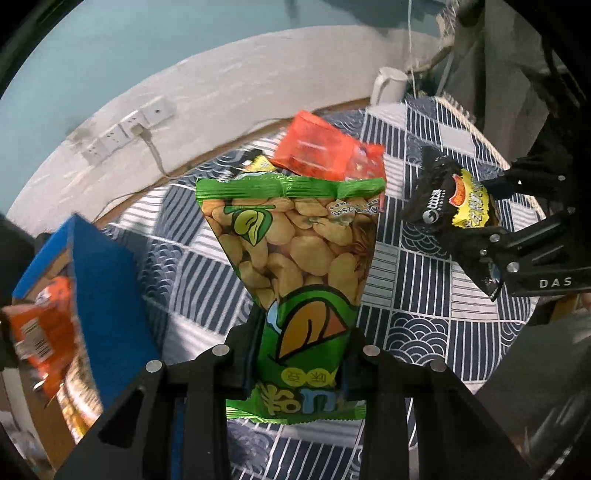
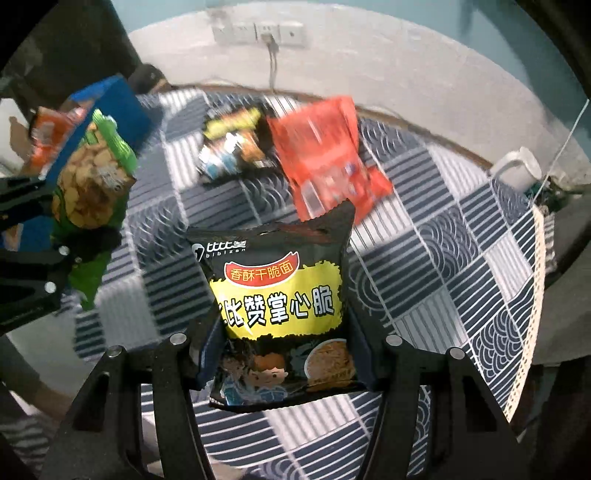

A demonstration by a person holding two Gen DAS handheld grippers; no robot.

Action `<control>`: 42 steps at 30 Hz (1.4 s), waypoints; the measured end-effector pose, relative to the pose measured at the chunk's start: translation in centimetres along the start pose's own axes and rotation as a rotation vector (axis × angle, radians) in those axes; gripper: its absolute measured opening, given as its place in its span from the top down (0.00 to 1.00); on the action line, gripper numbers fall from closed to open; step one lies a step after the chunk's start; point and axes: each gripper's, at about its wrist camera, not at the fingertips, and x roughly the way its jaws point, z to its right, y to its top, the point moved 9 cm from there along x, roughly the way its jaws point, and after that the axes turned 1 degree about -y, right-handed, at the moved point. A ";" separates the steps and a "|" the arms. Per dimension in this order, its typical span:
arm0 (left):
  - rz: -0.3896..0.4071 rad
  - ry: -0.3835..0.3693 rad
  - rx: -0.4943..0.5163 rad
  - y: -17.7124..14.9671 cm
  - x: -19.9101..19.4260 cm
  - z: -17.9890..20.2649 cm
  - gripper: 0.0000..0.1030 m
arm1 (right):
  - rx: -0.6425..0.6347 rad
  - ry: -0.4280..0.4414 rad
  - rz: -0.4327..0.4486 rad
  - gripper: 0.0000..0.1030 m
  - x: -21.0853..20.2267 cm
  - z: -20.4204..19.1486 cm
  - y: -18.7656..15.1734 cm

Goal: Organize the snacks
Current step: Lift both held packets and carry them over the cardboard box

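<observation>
Right, both claws are loaded. Centre of the left wrist view, the left gripper (image 1: 301, 363) has its jaws pinched tight on the lower half of the green bean snack bag (image 1: 295, 266), which stands upright off the table. Over at the right edge of that frame, the right gripper (image 1: 476, 236) is clamped on the black noodle snack packet (image 1: 448, 195), carried above the patterned tablecloth (image 1: 424, 295).

Switching to the right wrist view: the packet fills the middle of the frame, yellow label facing the camera, squeezed between both fingers (image 2: 360, 354). Behind it, upper centre, a red packet (image 2: 325, 155) lies on the cloth, its lower corner touching or tucked behind the black packet's top edge. Just left of the red one sits a small black-and-yellow packet (image 2: 232, 144), blurred.

Upper left, a blue box (image 2: 122, 107) stands open with an orange packet (image 2: 48, 136) inside. A white mug (image 2: 517, 170) stands at the right edge of the cloth, well apart from the snacks. Wall sockets (image 2: 258, 33) run along the top, with a cable plugged in.
</observation>
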 end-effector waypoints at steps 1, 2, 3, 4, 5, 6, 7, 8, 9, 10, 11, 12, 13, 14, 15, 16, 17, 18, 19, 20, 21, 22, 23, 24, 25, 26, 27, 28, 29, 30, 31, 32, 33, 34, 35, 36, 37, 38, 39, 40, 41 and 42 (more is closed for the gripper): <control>0.008 0.003 -0.011 -0.1 -0.7 -0.4 0.69 | 0.000 0.002 0.014 0.43 -0.9 -0.5 0.3; 0.015 0.004 -0.018 -0.2 -1.3 -0.8 0.69 | 0.000 0.004 0.020 0.43 -1.2 -0.7 0.6; 0.022 0.007 -0.023 -0.2 -1.8 -1.1 0.69 | 0.000 0.008 0.034 0.43 -1.6 -1.3 1.0; 0.033 0.012 -0.029 -0.3 -2.6 -1.4 0.69 | -0.002 0.010 0.041 0.43 -1.9 -1.4 1.5; 0.041 0.017 -0.032 -0.4 -3.1 -1.6 0.69 | -0.005 0.011 0.048 0.43 -2.5 -2.1 1.5; 0.051 0.021 -0.038 -0.4 -3.7 -2.0 0.69 | -0.007 0.013 0.056 0.43 -3.1 -2.9 1.7; 0.062 0.021 -0.045 -0.4 -4.4 -2.3 0.69 | -0.008 0.019 0.066 0.43 -3.7 -3.5 2.0; 0.070 0.021 -0.050 -0.5 -4.8 -2.5 0.69 | -0.009 0.021 0.070 0.43 -4.0 -3.6 2.4; 0.082 0.023 -0.059 -0.5 -5.5 -2.9 0.69 | -0.014 0.022 0.080 0.43 -4.5 -4.2 2.7; 0.088 0.027 -0.064 -0.7 -5.9 -3.3 0.69 | -0.018 0.024 0.088 0.43 -4.9 -4.6 3.0; 0.093 0.033 -0.066 -0.8 -6.2 -3.5 0.69 | -0.022 0.031 0.095 0.43 -5.2 -5.0 3.2; 0.096 0.039 -0.066 -1.0 -6.6 -3.8 0.69 | -0.025 0.036 0.098 0.43 -5.4 -5.2 3.3; 0.100 0.046 -0.069 -1.1 -7.0 -4.2 0.69 | -0.030 0.042 0.103 0.43 -5.6 -5.7 3.5; 0.103 0.048 -0.072 -1.2 -7.2 -4.4 0.69 | -0.035 0.045 0.107 0.43 -5.6 -5.9 3.7; 0.108 0.052 -0.077 -1.4 -7.6 -4.7 0.69 | -0.040 0.048 0.110 0.43 -5.8 -6.4 3.8; 0.113 0.054 -0.084 -1.6 -7.9 -5.1 0.69 | -0.048 0.055 0.114 0.43 -6.0 -7.0 4.1; 0.116 0.056 -0.089 -1.7 -8.3 -5.4 0.69 | -0.056 0.059 0.117 0.43 -6.1 -7.5 4.3; 0.121 0.059 -0.093 -1.8 -8.5 -5.7 0.69 | -0.061 0.061 0.119 0.43 -6.1 -7.8 4.4; 0.128 0.063 -0.097 -1.9 -8.9 -6.1 0.69 | -0.070 0.065 0.122 0.43 -6.3 -8.4 4.7; 0.132 0.072 -0.098 -2.1 -9.2 -6.3 0.69 | -0.077 0.069 0.125 0.43 -6.3 -8.9 4.9; 0.135 0.082 -0.099 -2.2 -9.4 -6.6 0.69 | -0.087 0.076 0.129 0.43 -6.4 -9.5 5.2; 0.138 0.092 -0.101 -2.4 -9.6 -7.0 0.69 | -0.092 0.080 0.131 0.43 -6.5 -10.0 5.4; 0.142 0.099 -0.107 -2.5 -9.8 -7.4 0.69 | -0.099 0.084 0.134 0.43 -6.6 -10.4 5.7; 0.144 0.101 -0.113 -2.6 -10.0 -7.8 0.69 | -0.107 0.091 0.137 0.43 -6.7 -11.1 6.0; 0.144 0.100 -0.124 -2.8 -10.1 -8.2 0.69 | -0.111 0.095 0.140 0.43 -6.7 -11.5 6.2; 0.145 0.099 -0.131 -3.0 -10.2 -8.6 0.69 | -0.117 0.100 0.141 0.43 -6.7 -11.9 6.4; 0.146 0.100 -0.141 -3.1 -10.3 -9.1 0.69 | -0.126 0.104 0.143 0.43 -6.7 -12.6 6.7; 0.148 0.103 -0.148 -3.3 -10.4 -9.4 0.69 | -0.132 0.105 0.145 0.43 -6.8 -13.1 7.0; 0.148 0.106 -0.153 -3.5 -10.5 -9.7 0.69 | -0.136 0.108 0.145 0.43 -6.7 -13.5 7.2; 0.147 0.113 -0.159 -3.7 -10.6 -10.3 0.69 | -0.142 0.112 0.146 0.43 -6.7 -14.0 7.4; 0.148 0.119 -0.168 -4.0 -10.7 -10.8 0.69 | -0.148 0.116 0.148 0.43 -6.7 -14.6 7.8; 0.148 0.123 -0.174 -4.2 -10.8 -11.3 0.69 | -0.152 0.118 0.148 0.43 -6.7 -15.0 8.0; 0.149 0.126 -0.185 -4.5 -11.0 -12.0 0.69 | -0.158 0.121 0.149 0.43 -6.7 -15.4 8.3; 0.151 0.129 -0.195 -4.7 -11.2 -12.4 0.69 | -0.166 0.125 0.151 0.43 -6.7 -16.1 8.7; 0.152 0.131 -0.205 -5.1 -11.4 -13.0 0.69 | -0.170 0.126 0.151 0.43 -6.6 -16.4 8.9; 0.153 0.135 -0.216 -5.4 -11.5 -13.6 0.69 | -0.176 0.130 0.152 0.43 -6.6 -16.9 9.1; 0.153 0.140 -0.229 -5.9 -11.7 -14.4 0.69 | -0.183 0.134 0.153 0.43 -6.5 -17.5 9.5; 0.152 0.145 -0.240 -6.3 -11.8 -15.0 0.69 | -0.190 0.138 0.153 0.43 -6.5 -18.2 9.7; 0.148 0.150 -0.255 -6.8 -11.8 -15.8 0.69 | -0.194 0.141 0.152 0.43 -6.4 -18.6 9.9; 0.144 0.154 -0.264 -7.1 -11.8 -16.4 0.69 | -0.202 0.147 0.152 0.43 -6.3 -19.3 10.2; 0.141 0.161 -0.271 -7.5 -11.8 -16.9 0.69 | -0.207 0.150 0.151 0.43 -6.3 -19.8 10.4; 0.138 0.180 -0.276 -8.1 -11.7 -17.6 0.69 | -0.217 0.153 0.151 0.43 -6.2 -20.5 10.6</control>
